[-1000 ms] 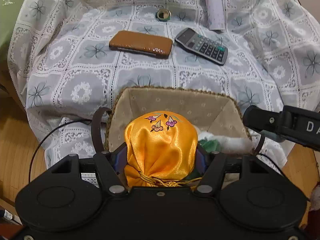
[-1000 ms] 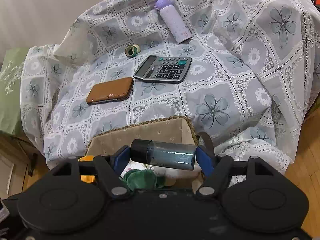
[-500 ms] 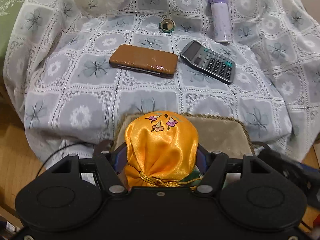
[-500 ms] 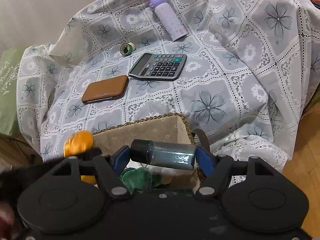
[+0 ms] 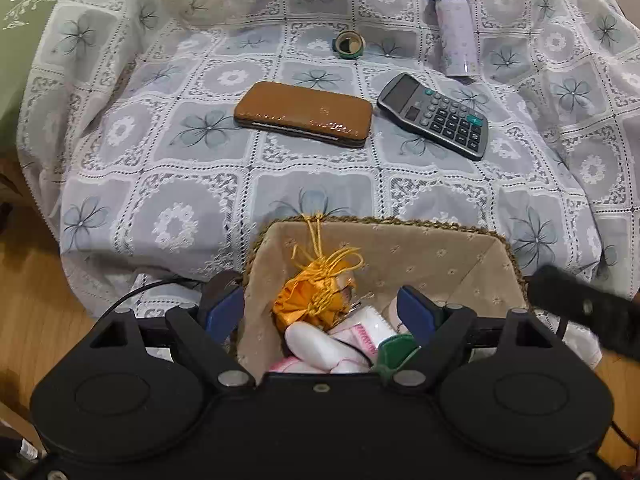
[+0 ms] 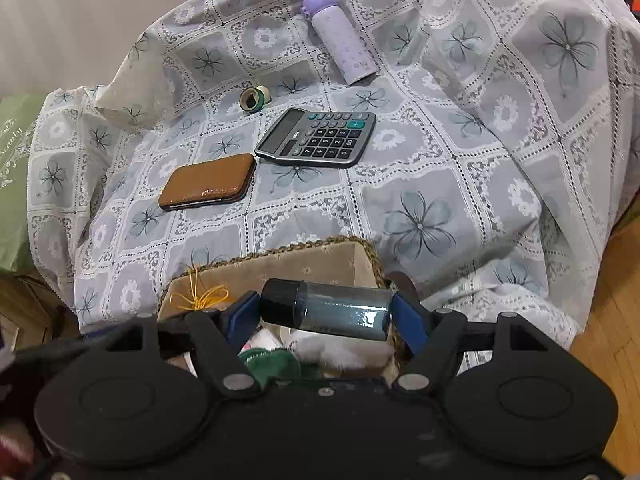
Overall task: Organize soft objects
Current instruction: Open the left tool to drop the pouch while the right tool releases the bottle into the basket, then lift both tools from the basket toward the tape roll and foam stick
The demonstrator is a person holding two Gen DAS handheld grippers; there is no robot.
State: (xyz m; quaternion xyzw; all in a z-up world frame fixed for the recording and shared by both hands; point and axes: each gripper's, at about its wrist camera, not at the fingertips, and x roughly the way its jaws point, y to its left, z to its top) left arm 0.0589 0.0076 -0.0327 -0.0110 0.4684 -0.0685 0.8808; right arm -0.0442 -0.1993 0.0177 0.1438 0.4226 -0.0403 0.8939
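Left gripper (image 5: 322, 312) jaws apart, nothing between them, hovering over the basket (image 5: 440, 256); orange pouch (image 5: 316, 300) lies inside the basket at its left wall, drawstring draped over the rim, beside pink and green soft items; right gripper (image 6: 326, 316) jaws clamped on a dark bottle (image 6: 326, 310), held crosswise above the basket; wallet (image 5: 304, 114) and calculator (image 5: 434, 116) on the cloth-covered table (image 5: 180, 184).

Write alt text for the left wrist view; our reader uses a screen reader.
The open left gripper hovers over a lined basket holding an orange pouch and other soft items. Beyond it, on a floral cloth, lie a brown case, a calculator, a tape roll and a lilac bottle.
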